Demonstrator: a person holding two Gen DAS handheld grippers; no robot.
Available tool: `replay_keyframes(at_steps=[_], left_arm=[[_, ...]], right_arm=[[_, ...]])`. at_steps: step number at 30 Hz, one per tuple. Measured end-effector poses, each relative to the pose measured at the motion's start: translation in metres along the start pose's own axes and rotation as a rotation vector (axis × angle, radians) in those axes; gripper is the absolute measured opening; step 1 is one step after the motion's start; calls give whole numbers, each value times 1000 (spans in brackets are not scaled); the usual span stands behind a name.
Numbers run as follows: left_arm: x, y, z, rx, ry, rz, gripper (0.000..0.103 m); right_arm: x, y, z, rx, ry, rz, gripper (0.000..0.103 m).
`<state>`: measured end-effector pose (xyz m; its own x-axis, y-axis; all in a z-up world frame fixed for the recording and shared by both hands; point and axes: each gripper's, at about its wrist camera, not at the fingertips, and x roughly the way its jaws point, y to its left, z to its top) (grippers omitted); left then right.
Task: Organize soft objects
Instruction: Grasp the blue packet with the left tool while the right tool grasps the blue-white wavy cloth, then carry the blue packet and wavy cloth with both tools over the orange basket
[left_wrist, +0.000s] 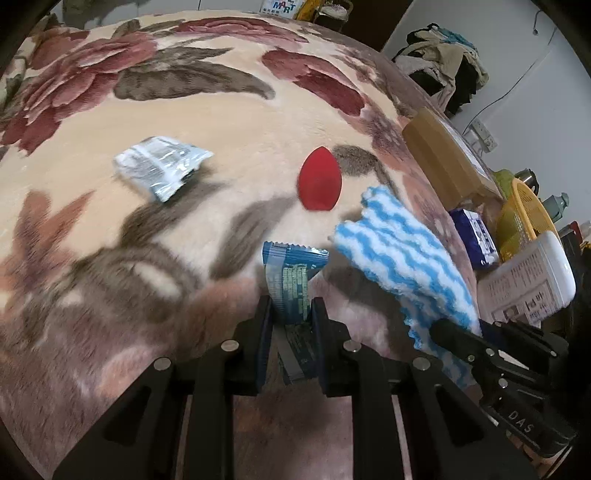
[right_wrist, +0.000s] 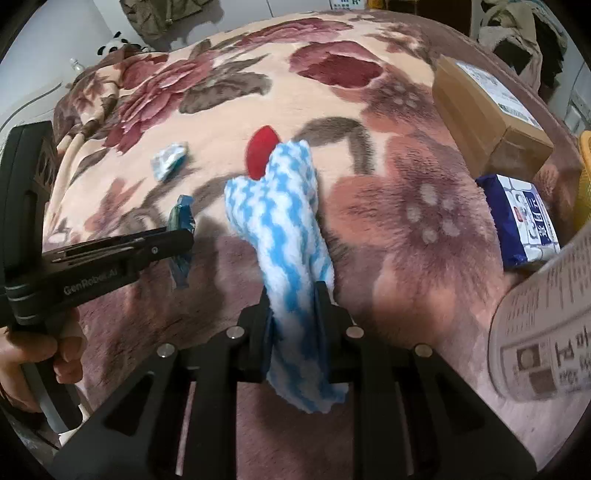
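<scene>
My left gripper (left_wrist: 290, 308) is shut on a blue foil packet (left_wrist: 290, 275) and holds it above the floral blanket (left_wrist: 221, 110); the packet shows edge-on in the right wrist view (right_wrist: 181, 221). My right gripper (right_wrist: 293, 295) is shut on a blue-and-white striped fluffy cloth (right_wrist: 288, 214), which sticks up in front of it; the cloth also shows in the left wrist view (left_wrist: 399, 251). A red egg-shaped sponge (left_wrist: 318, 179) lies on the blanket beyond both; the cloth partly hides it in the right wrist view (right_wrist: 260, 149). A silver-white packet (left_wrist: 160, 166) lies further left.
Along the blanket's right edge lie a cardboard box (right_wrist: 487, 110), a blue tissue pack (right_wrist: 524, 218) and a white printed pouch (left_wrist: 528, 280). A yellow basket (left_wrist: 521, 214) stands beyond them. Clothes (left_wrist: 443, 62) are piled at the back right.
</scene>
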<state>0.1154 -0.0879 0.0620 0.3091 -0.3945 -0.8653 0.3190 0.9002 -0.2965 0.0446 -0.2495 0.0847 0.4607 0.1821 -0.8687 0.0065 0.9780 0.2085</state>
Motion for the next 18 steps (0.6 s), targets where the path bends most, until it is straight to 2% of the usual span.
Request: replay_keyframes(at_steps=[9, 18], left_arm=[[-32, 4, -26, 11, -27, 20, 20], [-51, -4, -34, 25, -53, 19, 20]], right_arm=[[-25, 20, -10, -10, -42, -14, 20], [-49, 27, -20, -8, -84, -26, 20]])
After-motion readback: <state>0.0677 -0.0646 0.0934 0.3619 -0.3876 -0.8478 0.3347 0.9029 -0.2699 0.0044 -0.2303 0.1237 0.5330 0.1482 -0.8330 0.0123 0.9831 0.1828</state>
